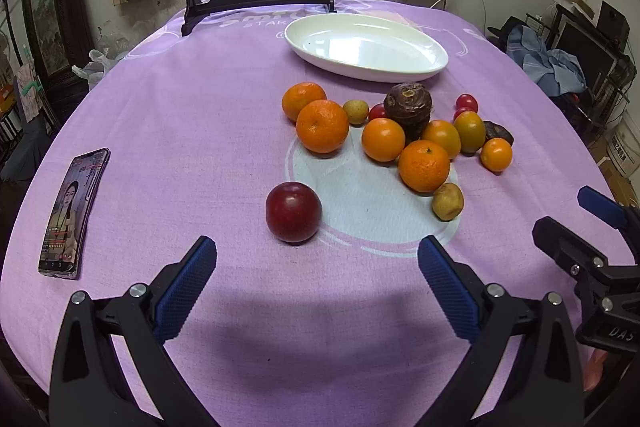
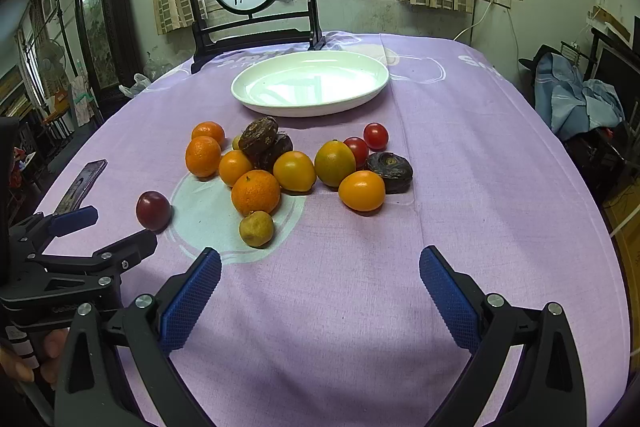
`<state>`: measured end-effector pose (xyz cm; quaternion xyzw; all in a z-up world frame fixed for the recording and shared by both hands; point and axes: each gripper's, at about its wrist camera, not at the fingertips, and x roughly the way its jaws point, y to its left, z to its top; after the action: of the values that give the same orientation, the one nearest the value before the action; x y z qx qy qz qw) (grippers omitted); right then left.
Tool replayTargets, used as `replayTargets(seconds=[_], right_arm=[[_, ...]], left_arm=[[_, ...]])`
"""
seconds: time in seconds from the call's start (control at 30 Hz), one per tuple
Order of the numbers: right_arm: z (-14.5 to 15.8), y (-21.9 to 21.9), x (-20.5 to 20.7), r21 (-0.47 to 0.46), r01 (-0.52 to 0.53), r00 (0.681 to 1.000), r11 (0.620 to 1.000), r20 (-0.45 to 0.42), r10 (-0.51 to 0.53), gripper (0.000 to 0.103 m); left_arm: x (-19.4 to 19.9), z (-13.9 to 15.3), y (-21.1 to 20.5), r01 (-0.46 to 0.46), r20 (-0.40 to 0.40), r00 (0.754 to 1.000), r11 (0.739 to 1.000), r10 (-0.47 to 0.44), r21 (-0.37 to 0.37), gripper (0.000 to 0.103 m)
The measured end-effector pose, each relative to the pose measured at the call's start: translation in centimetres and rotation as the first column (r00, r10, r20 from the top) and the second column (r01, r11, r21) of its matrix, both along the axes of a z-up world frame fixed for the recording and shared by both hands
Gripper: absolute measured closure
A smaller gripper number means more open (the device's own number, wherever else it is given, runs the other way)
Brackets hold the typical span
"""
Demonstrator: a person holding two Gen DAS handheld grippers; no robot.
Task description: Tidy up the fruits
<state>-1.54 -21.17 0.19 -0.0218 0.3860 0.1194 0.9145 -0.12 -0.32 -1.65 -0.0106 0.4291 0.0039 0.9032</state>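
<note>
Two sets of tongs hover spread wide over a desk (image 1: 168,115) draped in purple cloth, neither gripping anything. Directly ahead of the left tongs (image 1: 316,255) sits a dark red plum (image 1: 293,211), apart from the main cluster of oranges (image 2: 256,191), cherry tomatoes (image 2: 376,135) and brown fruits (image 2: 390,171). Beyond the right tongs (image 2: 320,265), an oval white dish (image 2: 376,89) stands behind the pile. A phone (image 1: 74,213) lies near the left edge.
</note>
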Motion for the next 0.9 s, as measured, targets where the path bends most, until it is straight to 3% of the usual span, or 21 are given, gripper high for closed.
replayTargets(seconds=[0.4,0.57,0.77,0.83,0.9], right_arm=[[-0.2,-0.2,-0.2,0.002,0.002,1.000,1.000,-0.001,-0.002,0.003],[-0.6,-0.3,-0.2,0.019,0.001,1.000,1.000,-0.006,-0.001,0.003],[-2.0,0.1,0.2,0.045,-0.045,0.998,0.998,-0.044,0.047,0.003],[-2.1,0.2,0.5,0.042,-0.057,0.997,0.998,-0.048,0.059,0.003],[-2.1,0.1,0.8,0.041,-0.069,0.996,0.997,-0.052,0.071,0.003]], left_arm=[[-0.3,-0.5,0.2,0.007,-0.008,1.000,1.000,-0.007,0.000,0.004],[0.0,-2.0,1.9,0.000,-0.037,0.999,1.000,0.000,0.000,0.004],[2.0,-4.0,4.0,-0.020,-0.131,0.991,0.995,0.007,-0.100,0.005],[2.9,-4.1,3.8,-0.018,-0.133,0.991,0.998,0.010,-0.059,0.008],[3.8,-4.1,3.4,-0.005,-0.138,0.990,0.999,-0.001,-0.040,0.021]])
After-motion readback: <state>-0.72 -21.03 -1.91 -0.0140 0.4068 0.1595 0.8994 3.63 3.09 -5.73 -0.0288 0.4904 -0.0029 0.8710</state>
